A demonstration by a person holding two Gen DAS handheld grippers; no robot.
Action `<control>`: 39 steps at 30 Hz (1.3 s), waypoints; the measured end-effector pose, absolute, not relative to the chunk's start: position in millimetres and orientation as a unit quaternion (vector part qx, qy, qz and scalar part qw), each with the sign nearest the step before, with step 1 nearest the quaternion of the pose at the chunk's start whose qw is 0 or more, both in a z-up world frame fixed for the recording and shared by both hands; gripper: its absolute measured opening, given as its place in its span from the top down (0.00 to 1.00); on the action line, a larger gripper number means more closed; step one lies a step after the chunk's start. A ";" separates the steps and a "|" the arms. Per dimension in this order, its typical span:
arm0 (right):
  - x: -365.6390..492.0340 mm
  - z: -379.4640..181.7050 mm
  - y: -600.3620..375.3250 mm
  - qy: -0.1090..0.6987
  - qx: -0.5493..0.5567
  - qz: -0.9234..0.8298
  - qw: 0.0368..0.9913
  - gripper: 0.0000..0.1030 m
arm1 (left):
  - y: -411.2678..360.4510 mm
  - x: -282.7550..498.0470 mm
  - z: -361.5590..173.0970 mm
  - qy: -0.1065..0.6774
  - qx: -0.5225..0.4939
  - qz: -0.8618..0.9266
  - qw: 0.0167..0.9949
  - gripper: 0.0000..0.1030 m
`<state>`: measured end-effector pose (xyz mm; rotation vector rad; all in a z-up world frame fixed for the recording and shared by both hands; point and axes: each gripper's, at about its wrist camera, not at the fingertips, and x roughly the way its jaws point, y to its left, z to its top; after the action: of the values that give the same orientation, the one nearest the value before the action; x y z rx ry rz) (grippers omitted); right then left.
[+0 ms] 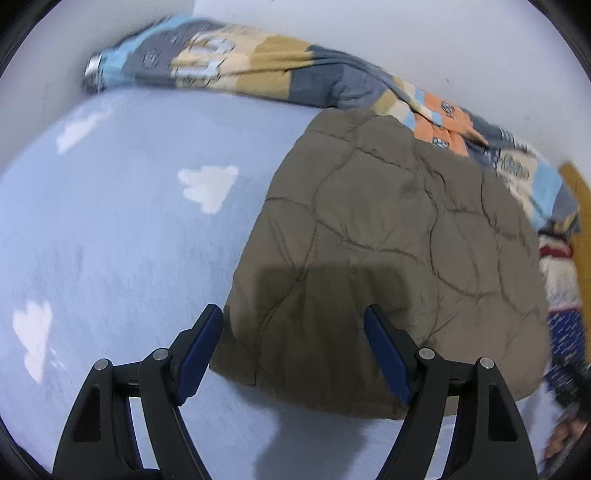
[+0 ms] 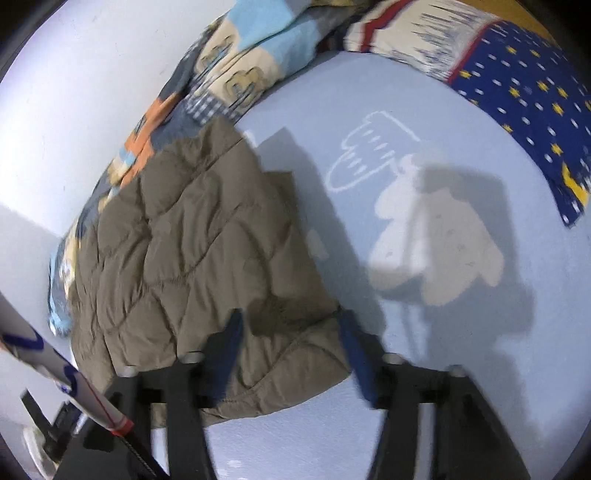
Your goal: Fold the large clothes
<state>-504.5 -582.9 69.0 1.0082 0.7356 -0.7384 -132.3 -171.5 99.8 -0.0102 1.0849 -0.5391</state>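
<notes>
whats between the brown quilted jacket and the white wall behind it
A bunched patchwork blanket runs along the wall, and the far edge of the brown quilted jacket meets it. The left wrist view shows this most clearly.

Both wrist views close, angled down over bed; share folded quilted jacket, from opposite sides.

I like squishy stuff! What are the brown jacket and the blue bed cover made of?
The brown jacket looks like matte woven fabric with soft filling: stitched lines puff it into pillows. The blue bed cover looks like soft, slightly fuzzy cloth with white cloud prints; which fibre, I cannot tell.
</notes>
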 end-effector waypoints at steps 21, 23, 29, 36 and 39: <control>-548.0 -2.4 -583.2 0.213 0.681 -0.261 0.651 0.24 | -123.8 -120.8 35.9 0.589 -0.272 -0.230 0.725 0.23; -544.8 -7.6 -583.6 0.207 0.682 -0.258 0.652 0.22 | -124.0 -120.1 28.7 0.582 -0.286 -0.235 0.724 0.20; -530.3 -21.5 -588.0 0.180 0.685 -0.241 0.664 0.22 | -132.2 -115.3 24.2 0.564 -0.275 -0.260 0.734 0.24; -497.9 36.8 -576.3 0.268 0.512 -0.302 0.758 0.64 | -169.5 -131.3 71.4 0.499 -0.088 -0.259 0.822 0.56; -477.7 69.5 -556.8 0.307 0.398 -0.335 0.797 0.66 | -180.9 -144.3 87.4 0.465 -0.023 -0.256 0.847 0.59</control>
<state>-477.7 -556.8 69.5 0.8544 0.6591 -0.7192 -144.3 -180.9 87.4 -0.0486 0.9797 -0.5398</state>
